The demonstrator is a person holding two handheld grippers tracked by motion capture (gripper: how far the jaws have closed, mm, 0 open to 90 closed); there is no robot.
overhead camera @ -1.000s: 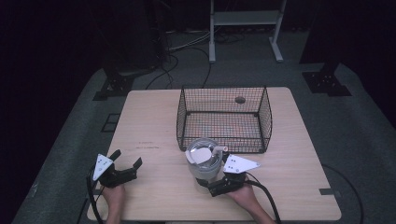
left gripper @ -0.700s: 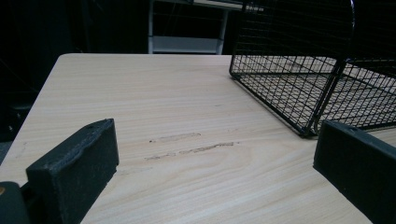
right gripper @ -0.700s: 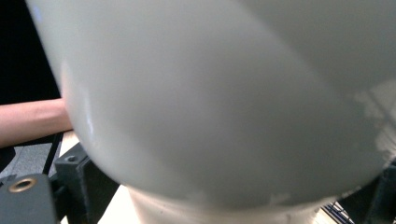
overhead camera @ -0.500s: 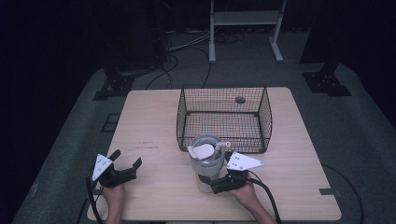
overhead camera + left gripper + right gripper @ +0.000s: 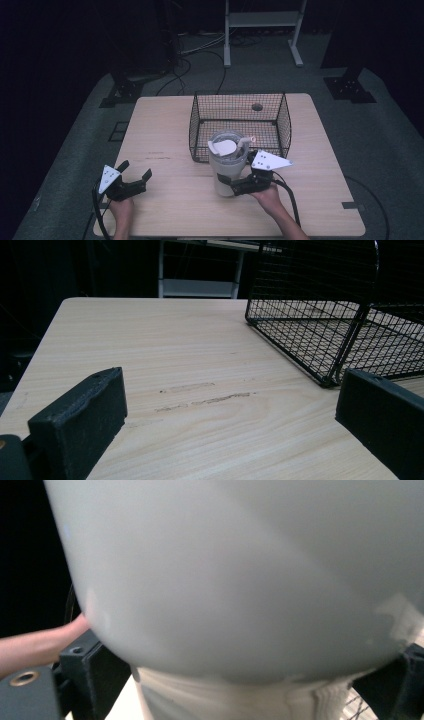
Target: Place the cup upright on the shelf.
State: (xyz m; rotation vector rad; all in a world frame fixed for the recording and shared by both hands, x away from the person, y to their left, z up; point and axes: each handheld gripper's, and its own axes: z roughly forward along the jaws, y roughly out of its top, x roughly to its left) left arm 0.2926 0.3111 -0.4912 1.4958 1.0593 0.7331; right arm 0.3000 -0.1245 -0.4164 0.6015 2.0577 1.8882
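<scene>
A pale grey tumbler (image 5: 226, 167) with a lid and a short straw stands upright in front of the black wire basket (image 5: 237, 93). My right gripper (image 5: 234, 188) is shut on the tumbler's lower body, coming from its right side. In the right gripper view the tumbler (image 5: 240, 580) bulges right up to the lens, and my right gripper (image 5: 245, 692) holds it with a black jaw at either side. My left gripper (image 5: 135, 170) sits open at the table's front left, with nothing in it. Its fingers (image 5: 80, 420) frame bare wood.
The wooden table (image 5: 160, 125) has a round cable hole at the back, seen through the basket. The basket (image 5: 320, 335) holds nothing and lies ahead and to the right of the left gripper. A person's forearm (image 5: 40, 647) shows beyond the tumbler. Dark floor, cables and stands surround the table.
The tumbler has risen and shifted slightly right and toward the basket in my right gripper. My left gripper has stayed where it was.
</scene>
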